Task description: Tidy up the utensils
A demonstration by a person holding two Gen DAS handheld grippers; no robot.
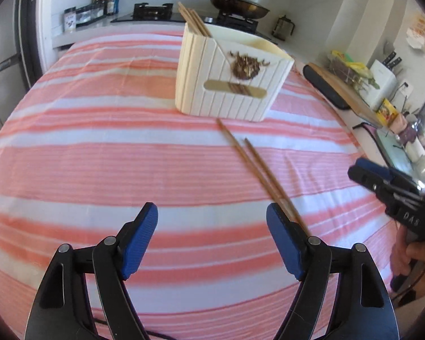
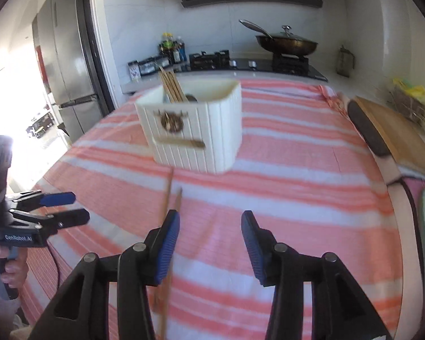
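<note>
Chopsticks, a loose pair, lie on the striped tabletop at centre frame, below the cream holder. Both the left hand-held gripper and right hand-held gripper gape empty; a one-stick pinch could scatter them.

We look forward and down along each wrist's tongs, close over the striped bench. Both views share the white holder and far stove.

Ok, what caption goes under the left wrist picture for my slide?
Open left gripper above striped cloth, two loose chopsticks lying before the white utensil holder.
</note>
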